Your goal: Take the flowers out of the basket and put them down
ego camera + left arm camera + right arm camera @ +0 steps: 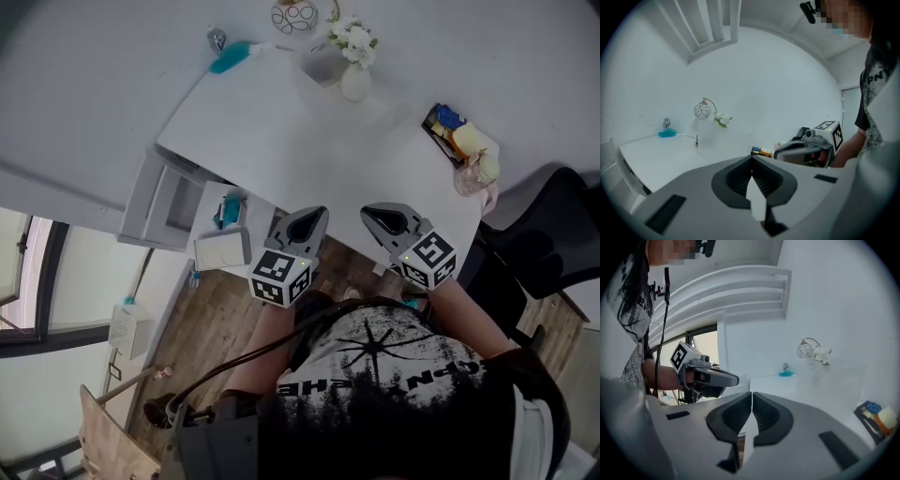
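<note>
White tabletop [309, 141] is stretching away from the person, who is standing at its near edge and holding both grippers side by side, pointing toward the far side. Left gripper [310, 221] is holding its jaws pressed together with nothing between them, and right gripper [382, 217] is likewise closed and empty. White flowers [354, 39] are sitting at the far side of the table in a pale container [354, 84], well apart from both grippers. Wire ball ornament [294, 15] is standing just left of them, a teal object [228, 58] is lying farther left, and a dark tray [433, 127] of snacks is resting at the right edge.
</note>
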`<state>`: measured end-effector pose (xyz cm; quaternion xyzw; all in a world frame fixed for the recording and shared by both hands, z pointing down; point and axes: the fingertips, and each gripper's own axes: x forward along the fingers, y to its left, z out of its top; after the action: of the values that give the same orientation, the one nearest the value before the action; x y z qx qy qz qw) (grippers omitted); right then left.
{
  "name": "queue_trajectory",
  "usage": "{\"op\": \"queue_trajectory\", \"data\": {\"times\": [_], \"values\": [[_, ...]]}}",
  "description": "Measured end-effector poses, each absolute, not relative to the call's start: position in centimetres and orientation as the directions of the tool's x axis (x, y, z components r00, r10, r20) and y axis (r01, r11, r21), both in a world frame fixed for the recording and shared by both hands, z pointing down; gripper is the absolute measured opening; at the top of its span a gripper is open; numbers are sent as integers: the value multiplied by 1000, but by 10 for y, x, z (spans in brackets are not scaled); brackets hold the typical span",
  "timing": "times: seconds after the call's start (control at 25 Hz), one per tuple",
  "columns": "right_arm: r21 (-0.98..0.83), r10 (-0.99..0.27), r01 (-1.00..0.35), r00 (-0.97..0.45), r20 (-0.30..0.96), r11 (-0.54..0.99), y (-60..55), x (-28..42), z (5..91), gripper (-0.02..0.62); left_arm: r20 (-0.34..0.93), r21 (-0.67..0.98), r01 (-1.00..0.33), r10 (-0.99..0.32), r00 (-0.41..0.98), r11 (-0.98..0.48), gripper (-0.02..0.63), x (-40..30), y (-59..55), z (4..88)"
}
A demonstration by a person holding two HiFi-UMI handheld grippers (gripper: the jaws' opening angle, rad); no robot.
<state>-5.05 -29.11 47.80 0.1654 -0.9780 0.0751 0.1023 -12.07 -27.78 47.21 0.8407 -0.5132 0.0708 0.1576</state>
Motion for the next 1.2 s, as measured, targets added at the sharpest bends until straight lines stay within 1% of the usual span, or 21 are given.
{"op": "queue_trajectory", "data": {"times": [0.28, 0.64, 0.96, 1.2], "values": [[-162, -347, -388, -909, 231, 907, -318, -46, 486, 19, 285, 227, -857, -811, 512, -462, 11, -117, -302, 481], [-152, -432, -479, -863, 260, 865, -374, -69, 493, 20, 291, 223, -811, -757, 585, -541, 11, -147, -369, 490], [-190, -537, -580, -810, 235, 792, -429, -89, 475, 18, 295, 203, -723, -663, 688, -660, 11, -169, -444, 481], [-158, -591, -630, -772, 232, 761, -467, -99, 448, 19, 277, 181, -675, -622, 733, -715, 11, -185, -495, 467]]}}
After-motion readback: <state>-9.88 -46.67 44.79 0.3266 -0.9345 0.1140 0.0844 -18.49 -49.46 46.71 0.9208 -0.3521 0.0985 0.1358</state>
